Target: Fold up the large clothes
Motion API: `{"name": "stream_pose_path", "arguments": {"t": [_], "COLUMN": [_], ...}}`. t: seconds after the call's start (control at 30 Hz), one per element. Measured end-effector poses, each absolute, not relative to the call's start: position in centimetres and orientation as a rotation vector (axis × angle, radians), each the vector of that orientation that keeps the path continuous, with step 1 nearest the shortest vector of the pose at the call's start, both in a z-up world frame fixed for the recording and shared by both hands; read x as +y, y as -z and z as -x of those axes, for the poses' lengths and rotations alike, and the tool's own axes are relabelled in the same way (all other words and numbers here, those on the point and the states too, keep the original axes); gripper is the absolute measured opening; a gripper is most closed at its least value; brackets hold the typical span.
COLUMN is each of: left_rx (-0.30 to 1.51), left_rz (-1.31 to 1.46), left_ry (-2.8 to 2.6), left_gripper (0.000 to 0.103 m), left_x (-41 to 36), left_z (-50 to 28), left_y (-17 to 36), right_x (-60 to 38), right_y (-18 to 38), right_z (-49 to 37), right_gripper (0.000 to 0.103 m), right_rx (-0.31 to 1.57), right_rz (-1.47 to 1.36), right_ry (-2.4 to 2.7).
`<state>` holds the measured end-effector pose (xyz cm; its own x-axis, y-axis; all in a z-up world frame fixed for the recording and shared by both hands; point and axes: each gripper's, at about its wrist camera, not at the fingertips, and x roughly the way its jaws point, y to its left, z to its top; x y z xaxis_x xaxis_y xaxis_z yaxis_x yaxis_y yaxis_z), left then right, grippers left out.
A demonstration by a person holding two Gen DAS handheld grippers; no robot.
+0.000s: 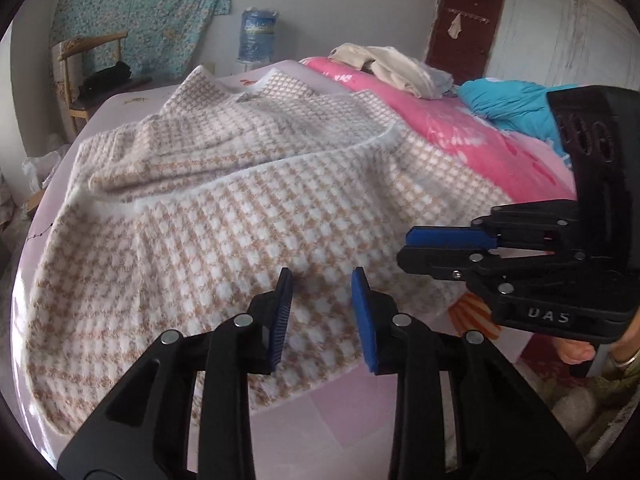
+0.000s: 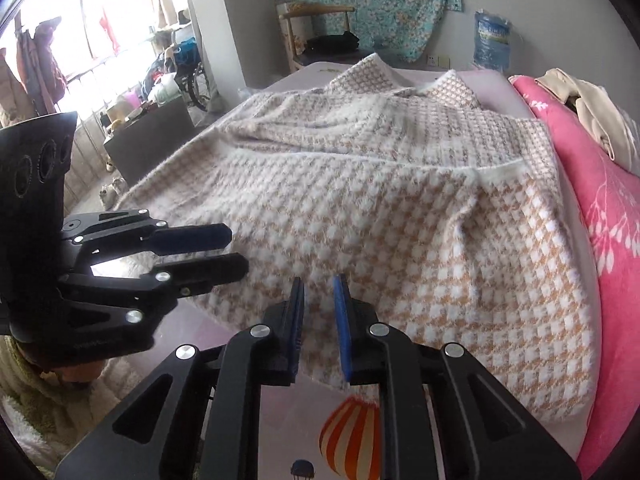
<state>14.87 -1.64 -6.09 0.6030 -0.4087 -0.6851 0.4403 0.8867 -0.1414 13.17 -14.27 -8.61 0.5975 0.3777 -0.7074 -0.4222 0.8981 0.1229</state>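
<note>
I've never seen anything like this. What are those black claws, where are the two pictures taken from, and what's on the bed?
No robot here: a person holds a two-finger gripper in each hand, each with a camera looking along its fingers. One picture is from the left gripper, the other from the right gripper; each also shows the other from the side. A checked sweater lies on the bed, beside a pink quilt. Both grippers straddle its near hem; whether they pinch it yet is unclear.
</note>
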Motion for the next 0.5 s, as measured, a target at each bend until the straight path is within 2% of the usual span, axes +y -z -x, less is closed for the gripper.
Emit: {"name": "stream_pose_path", "arguments": {"t": [0.13,0.27,0.4,0.5], "left_rx": [0.802,0.748,0.813,0.804], "left_rz": [-0.045,-0.008,-0.007,-0.002], "left_ry": [0.489,0.512,0.429,0.435], "left_gripper": [0.028,0.028,0.028,0.028], "left_x": [-1.6,-0.7,-0.7,-0.4], "left_z": [-15.4,-15.8,-19.0,-19.1], "left_y": [6.2,4.3,6.2,5.9], "right_x": [-13.6,-13.6,-12.7,-12.3], "right_y": [8.8,6.3,8.2,7.5], "right_z": [-14.1,-14.7,-17.6,-17.8], "right_gripper": [0.016,0.016,0.016,0.016], "right_rx": [0.856,0.791,0.808,0.816], "right_rz": [0.091,0.057,0.048,0.069], "right_ry": [-0.445,-0.456,-0.441,-0.439]}}
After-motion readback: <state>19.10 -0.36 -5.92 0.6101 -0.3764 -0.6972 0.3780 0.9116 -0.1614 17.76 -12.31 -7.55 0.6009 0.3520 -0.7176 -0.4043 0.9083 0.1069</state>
